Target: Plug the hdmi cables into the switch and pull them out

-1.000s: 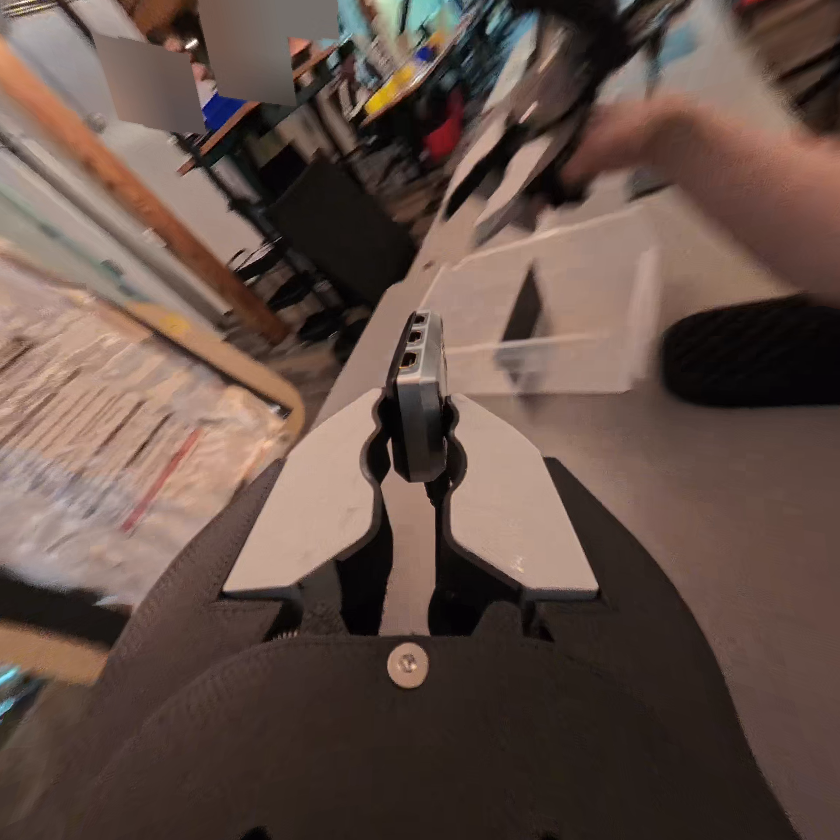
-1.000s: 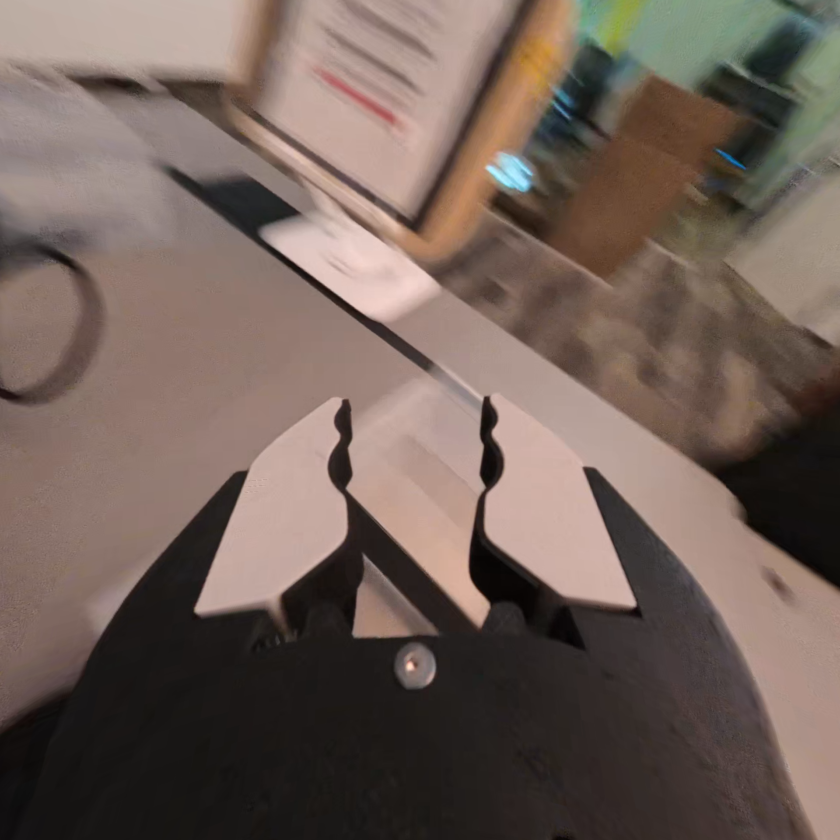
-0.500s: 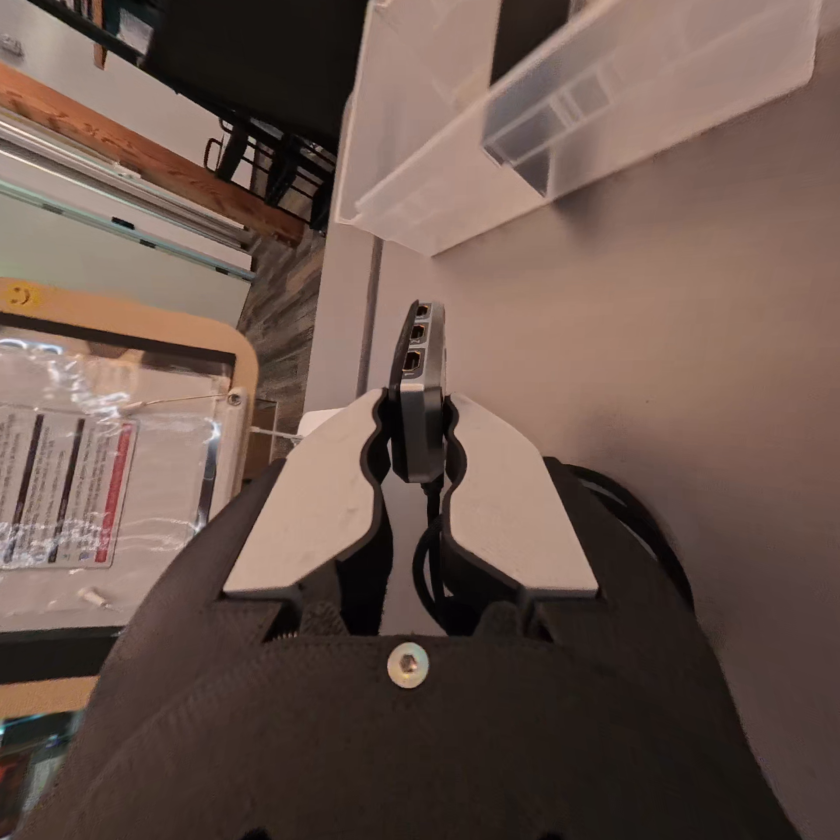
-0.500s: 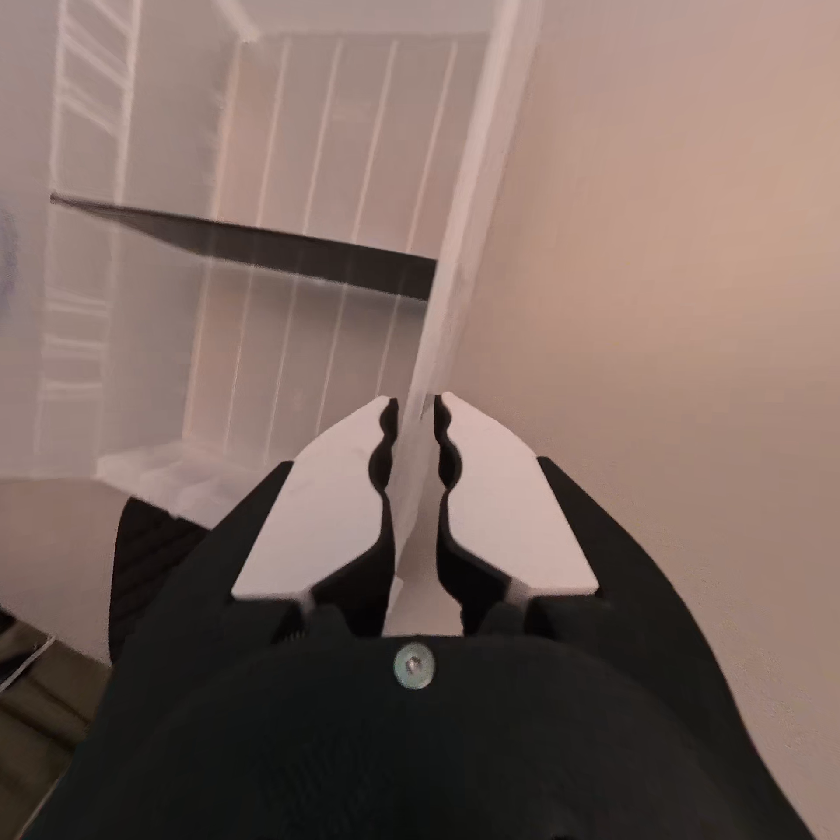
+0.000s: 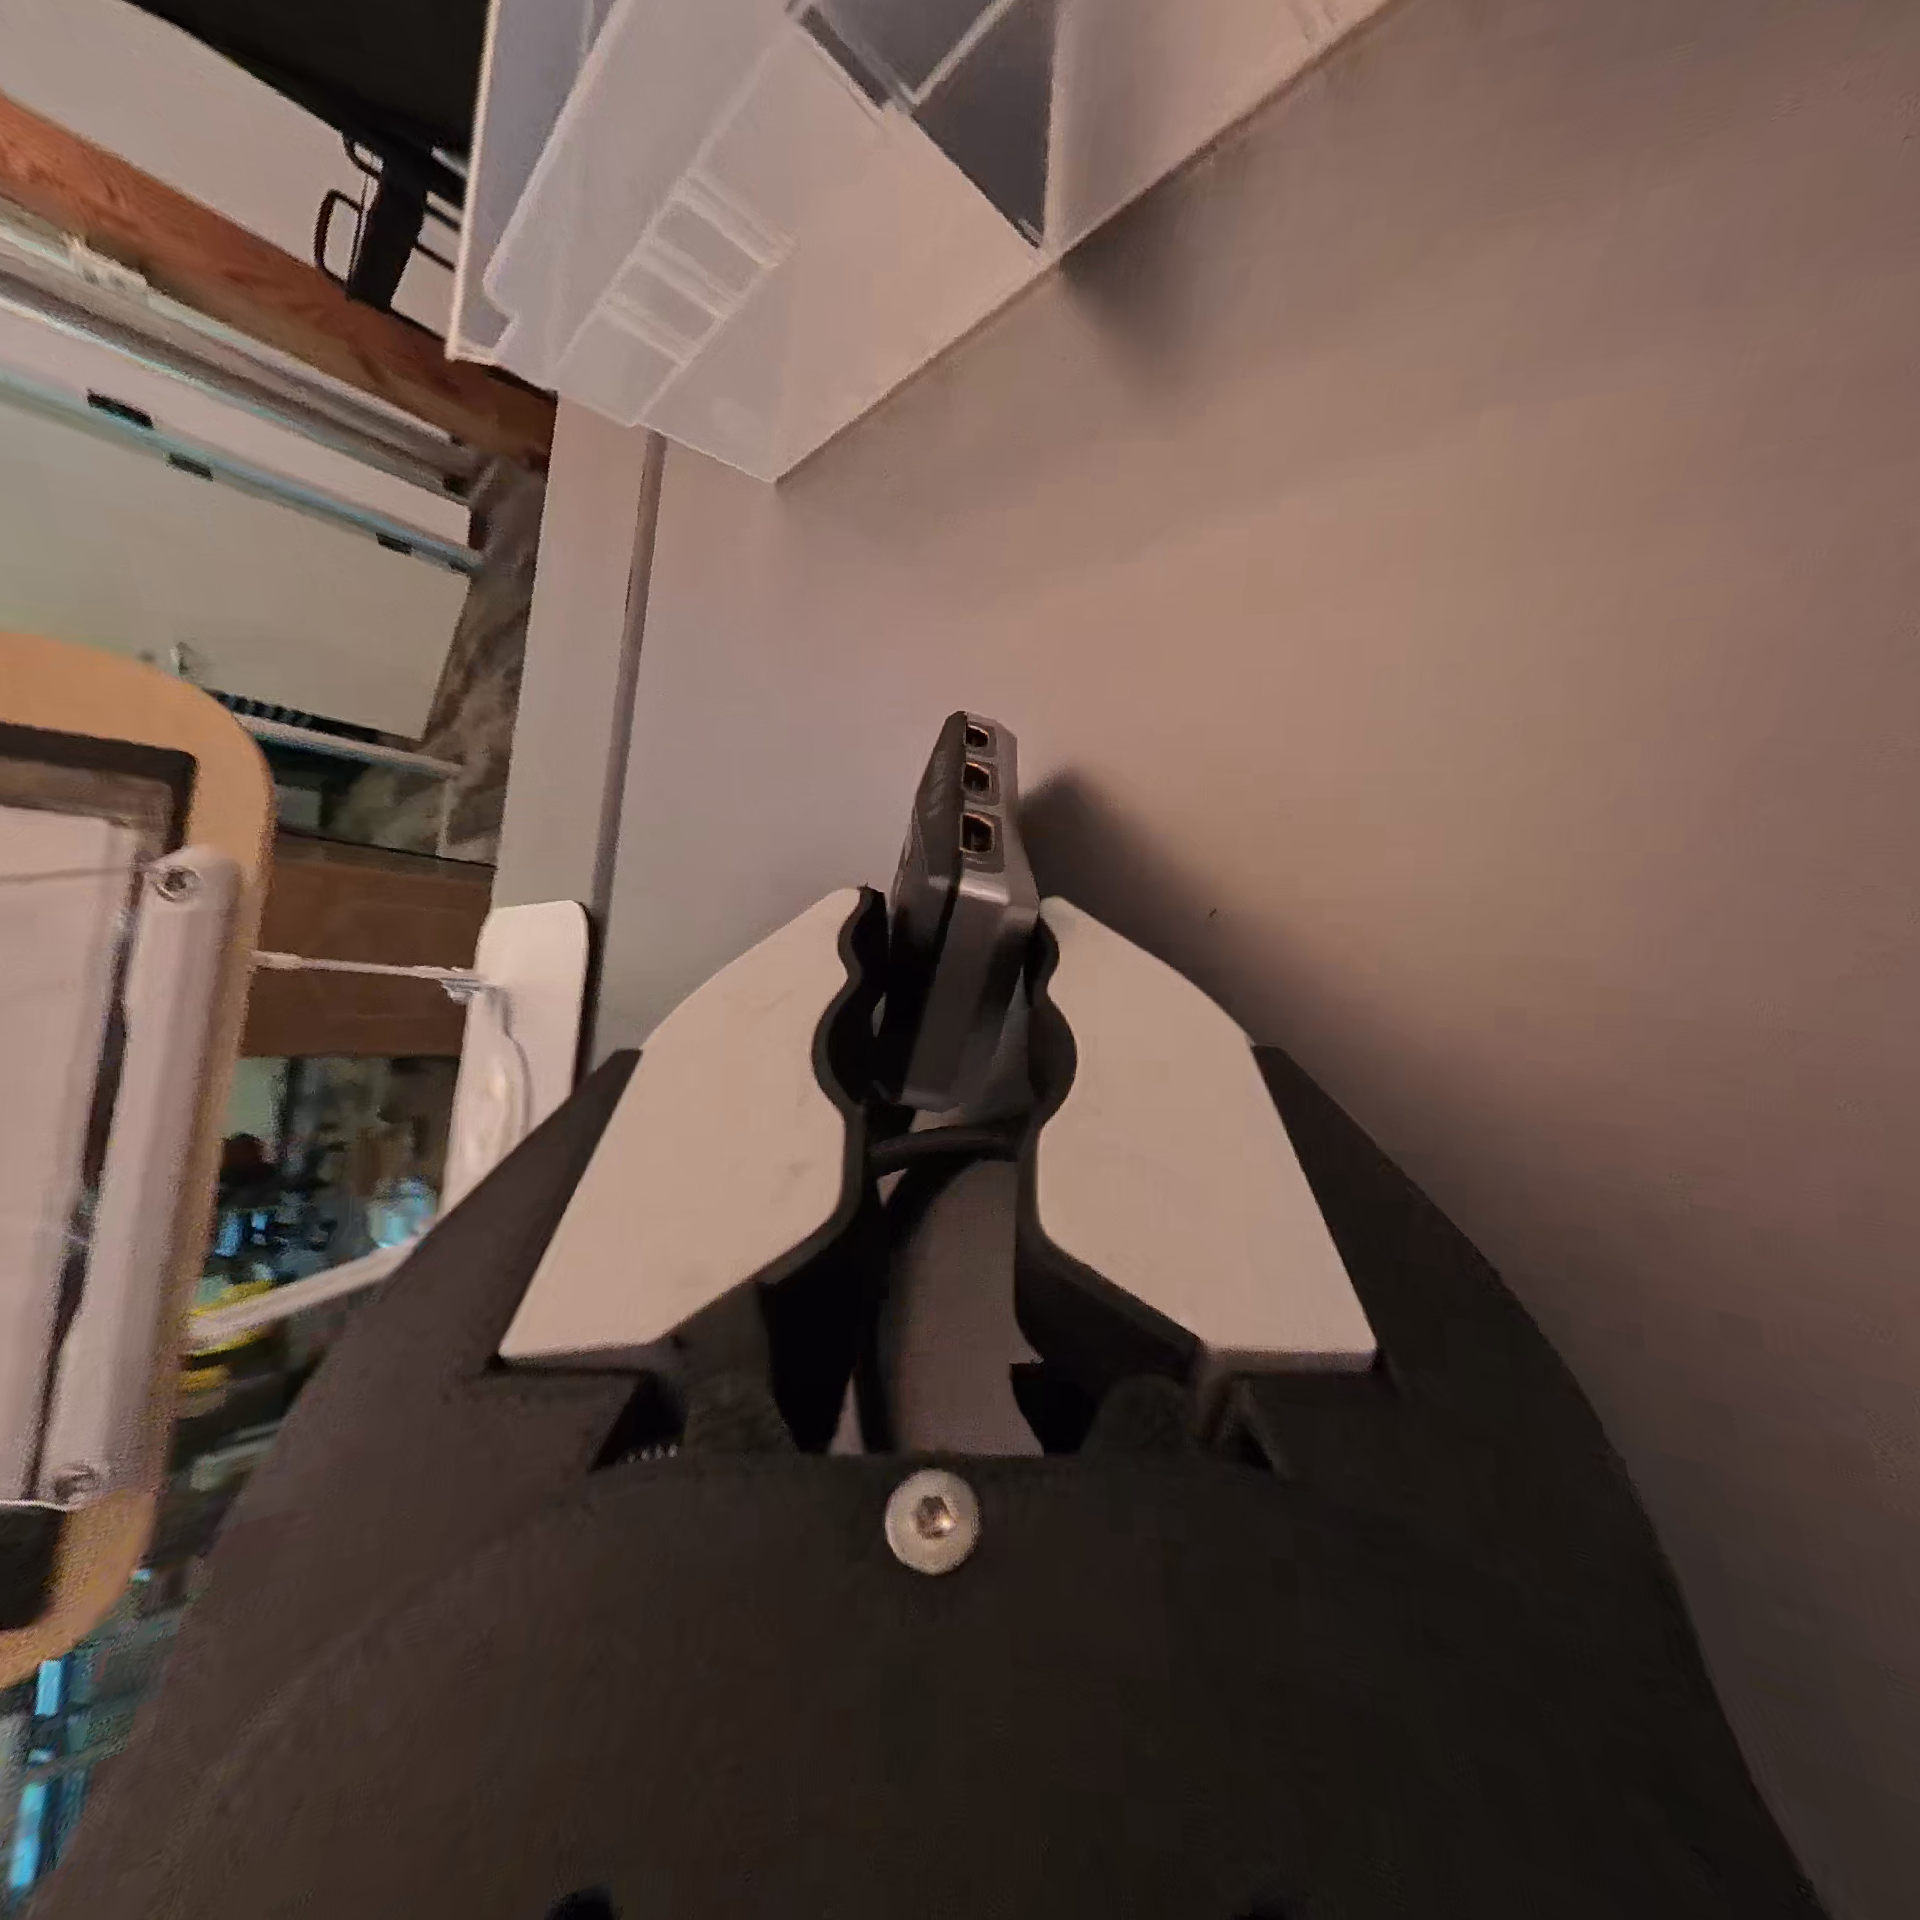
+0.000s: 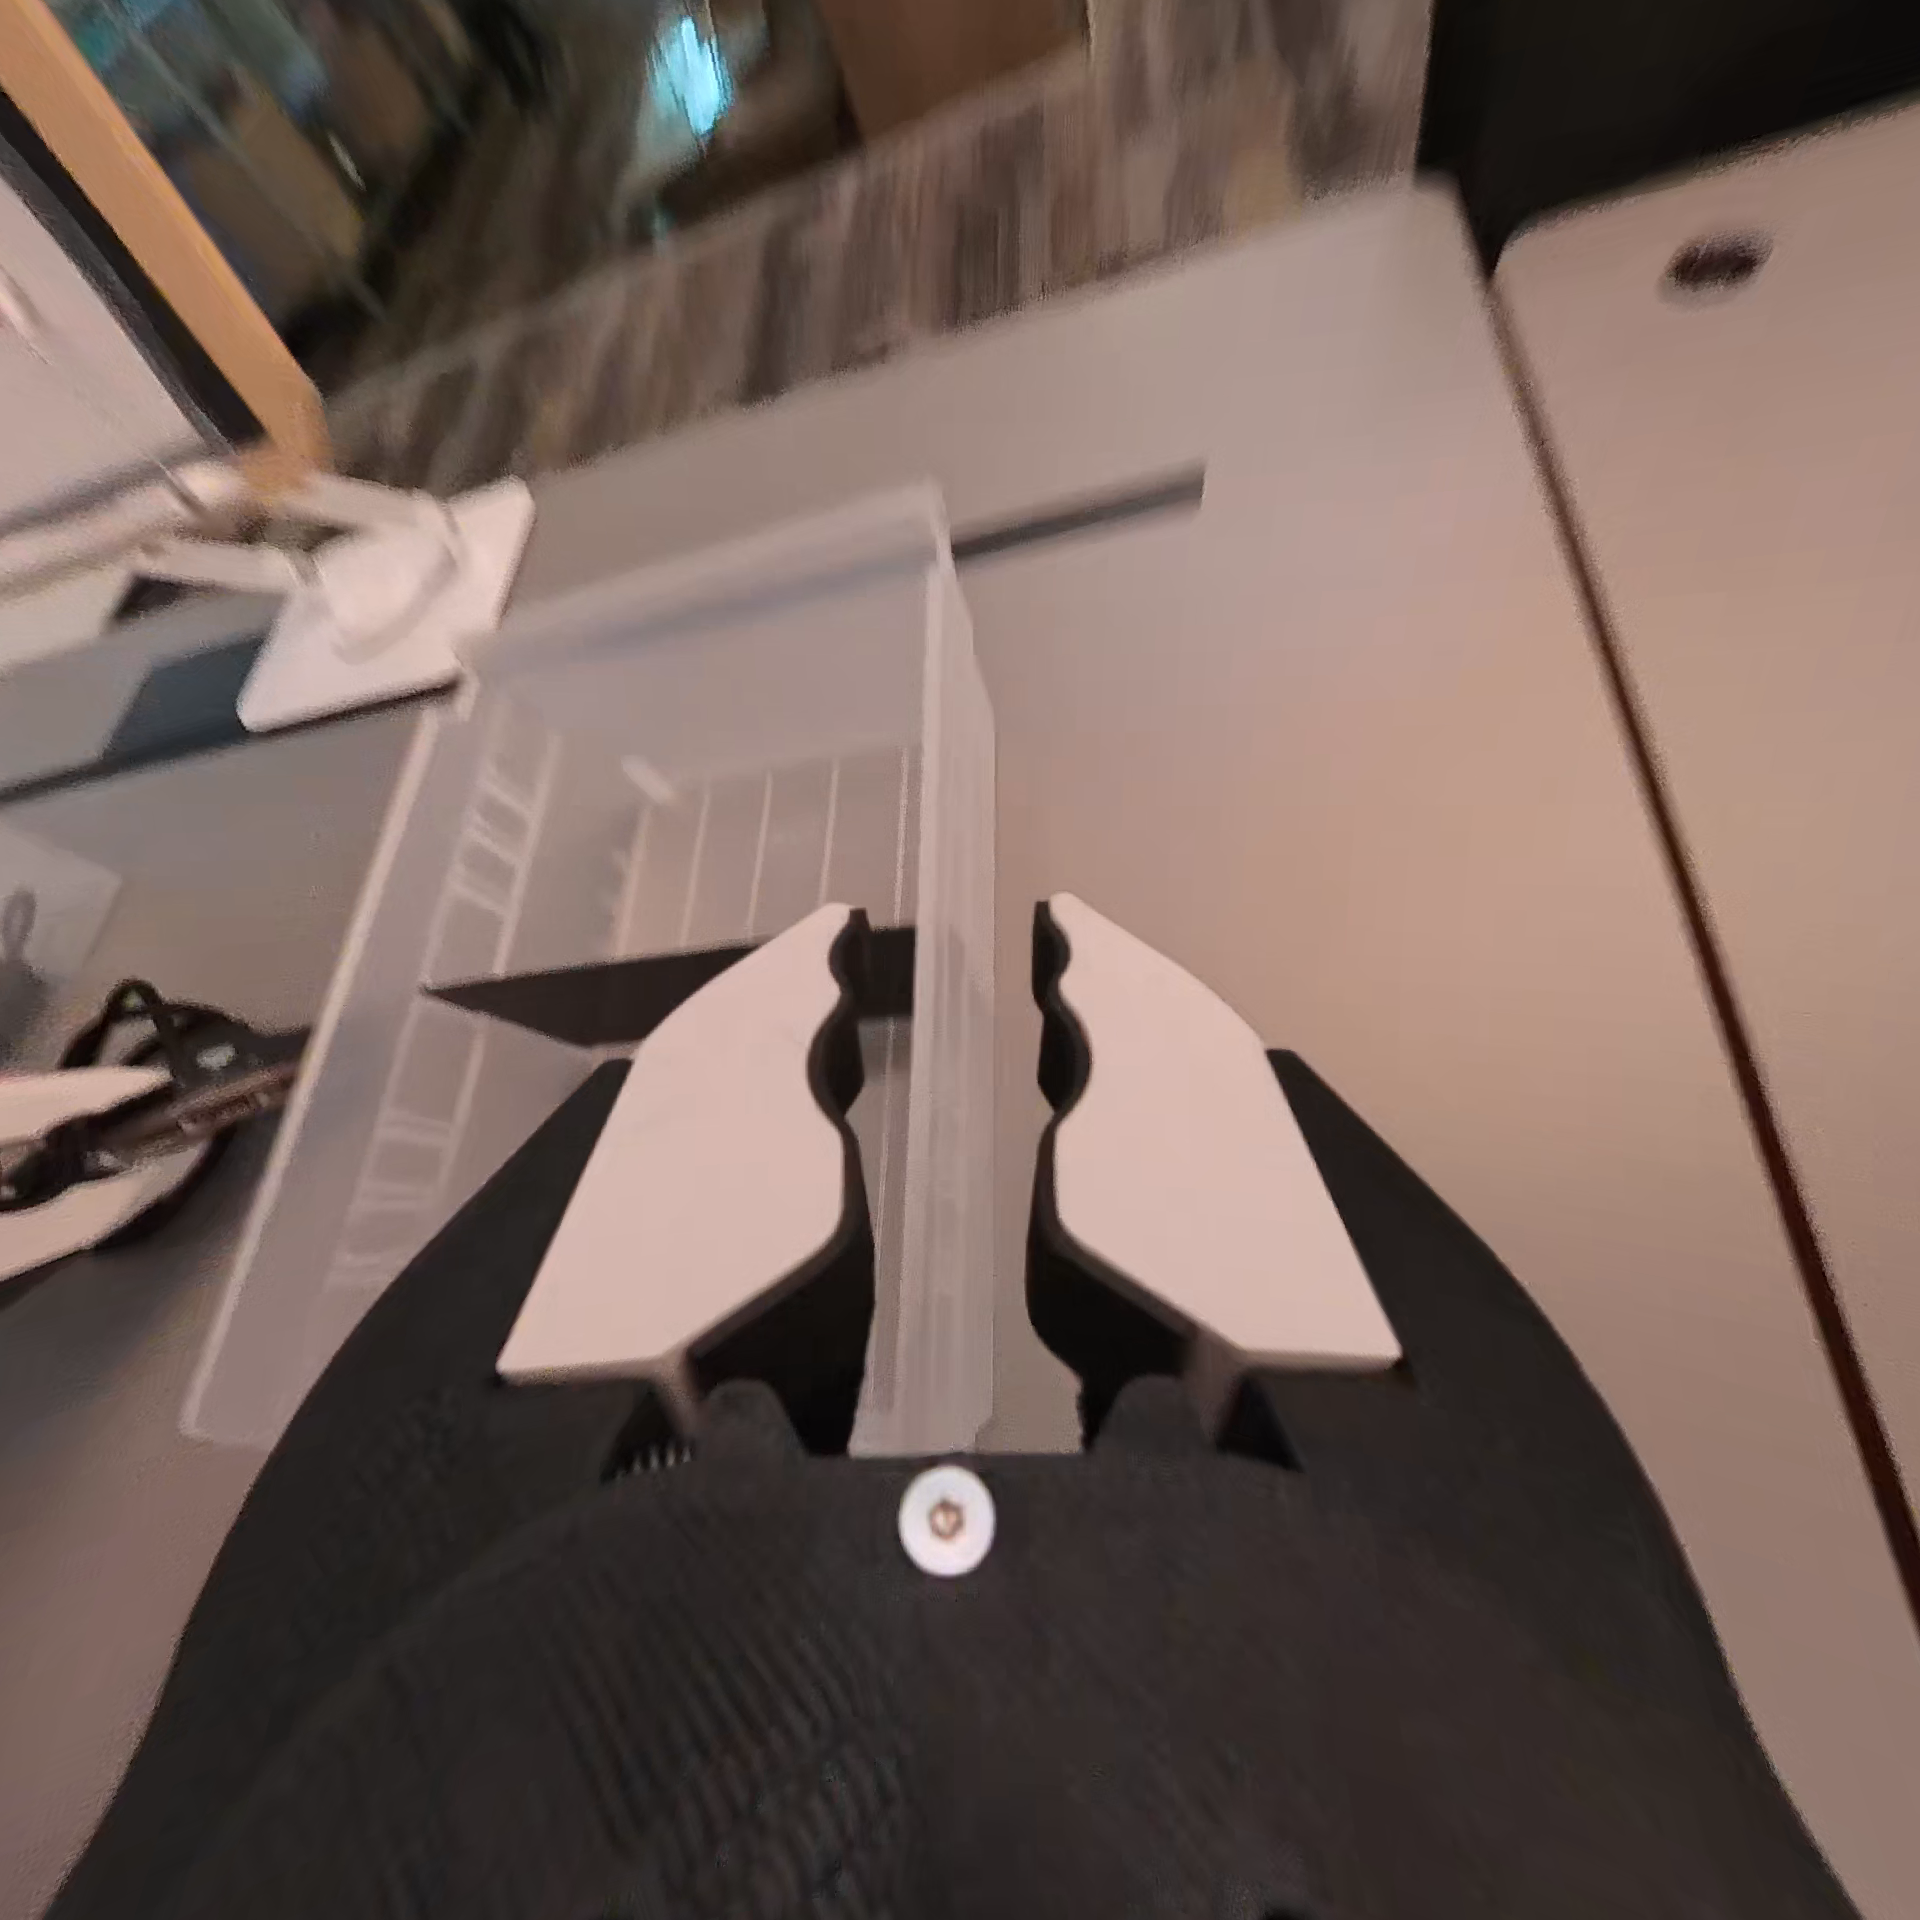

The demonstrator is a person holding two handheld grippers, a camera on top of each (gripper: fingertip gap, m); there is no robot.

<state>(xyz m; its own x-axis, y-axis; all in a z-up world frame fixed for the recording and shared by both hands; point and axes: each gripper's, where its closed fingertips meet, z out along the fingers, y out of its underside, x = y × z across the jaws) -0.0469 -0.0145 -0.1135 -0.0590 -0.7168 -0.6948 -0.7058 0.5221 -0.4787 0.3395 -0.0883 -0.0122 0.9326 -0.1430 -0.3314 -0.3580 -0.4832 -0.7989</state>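
The grey HDMI switch [image 5: 977, 831] stands on edge between my left gripper's [image 5: 951, 906] fingers, three empty ports facing up. It leans to the right, its lower end on the grey table [image 5: 1455, 727]. The jaws stand wider than the switch, so the gripper is open. A black cable [image 5: 935, 1148] runs from the switch's near end. My right gripper [image 6: 951, 912] straddles the wall [image 6: 951, 790] of a clear plastic bin; there is a gap on both sides, so it is open. No HDMI plug sits in any port.
The clear bin [image 5: 727, 260] lies beyond the switch and has a black divider [image 6: 623, 987] inside. A wood-framed board [image 5: 239, 831] and a white stand [image 5: 540, 987] are past the table's left edge. A second table [image 6: 1714, 623] adjoins on the right.
The left jaws have widened and the switch has tipped to the right between them. The right jaws, pinched on the bin wall half a second ago, have opened off it.
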